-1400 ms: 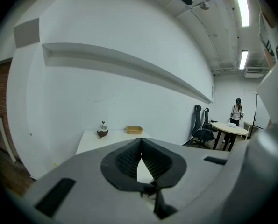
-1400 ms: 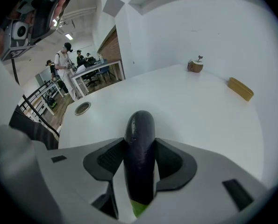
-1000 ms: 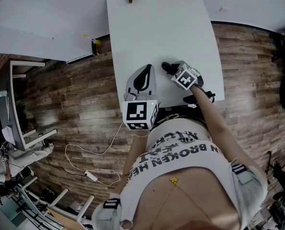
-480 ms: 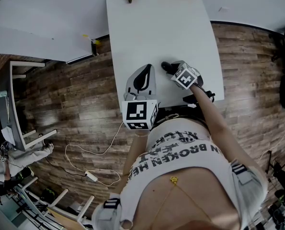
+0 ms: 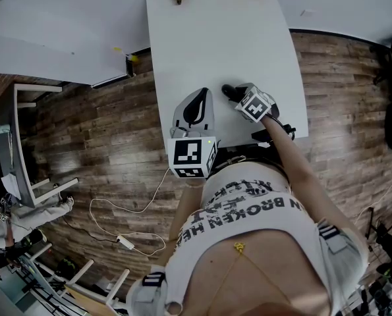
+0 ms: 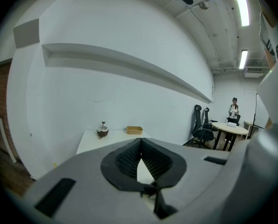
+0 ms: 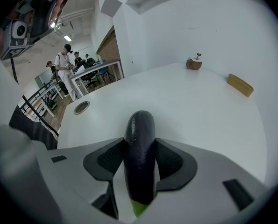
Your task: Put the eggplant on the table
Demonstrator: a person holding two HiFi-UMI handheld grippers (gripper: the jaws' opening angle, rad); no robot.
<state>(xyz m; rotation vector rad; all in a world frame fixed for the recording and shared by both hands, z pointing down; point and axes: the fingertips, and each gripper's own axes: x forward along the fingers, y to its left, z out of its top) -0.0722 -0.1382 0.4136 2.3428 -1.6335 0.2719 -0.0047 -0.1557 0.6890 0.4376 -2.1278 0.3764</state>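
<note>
A: Right gripper (image 7: 139, 143)?
B: Clamped on the eggplant (image 7: 139, 164), tip jutting ahead of the jaws, tilted down over the table (image 7: 199, 106), probably for lay-down.
A: Left gripper (image 6: 139, 141)?
B: Pinched together, empty, held aside, likely for clearance.

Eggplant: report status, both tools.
Right tool shut on eggplant, over near end of table, not released. Left tool shut, empty. Small brown bowl and yellow tray at far end, well clear.

Your eggplant (image 7: 139, 158) has smooth, glossy skin; your right gripper (image 7: 139, 141) shows matt grey plastic with ribbed black pads (image 7: 110, 157). The table (image 5: 222, 38) is smooth matt white, the floor (image 5: 97, 130) grainy wood planks.
</note>
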